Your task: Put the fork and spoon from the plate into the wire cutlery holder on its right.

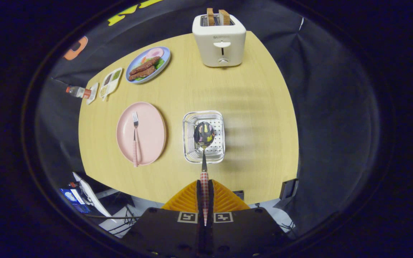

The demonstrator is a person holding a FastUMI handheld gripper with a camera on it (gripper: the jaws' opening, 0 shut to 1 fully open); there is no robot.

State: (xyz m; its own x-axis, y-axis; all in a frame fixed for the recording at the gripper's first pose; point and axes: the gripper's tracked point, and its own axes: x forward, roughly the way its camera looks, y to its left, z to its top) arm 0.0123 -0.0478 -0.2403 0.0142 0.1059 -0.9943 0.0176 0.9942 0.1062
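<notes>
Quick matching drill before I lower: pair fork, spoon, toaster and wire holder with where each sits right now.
Things:
1. fork
2. spoon
3. toaster
4. wire cutlery holder

Places:
A. at the table's far edge, bread slices sticking up from its slots
B. handle clamped in the gripper jaws, bowl held over the holder
C. lying on the pink plate
D. on the table just right of the pink plate, ahead of the jaws

Pairs: 1-C, 2-B, 3-A, 4-D
</notes>
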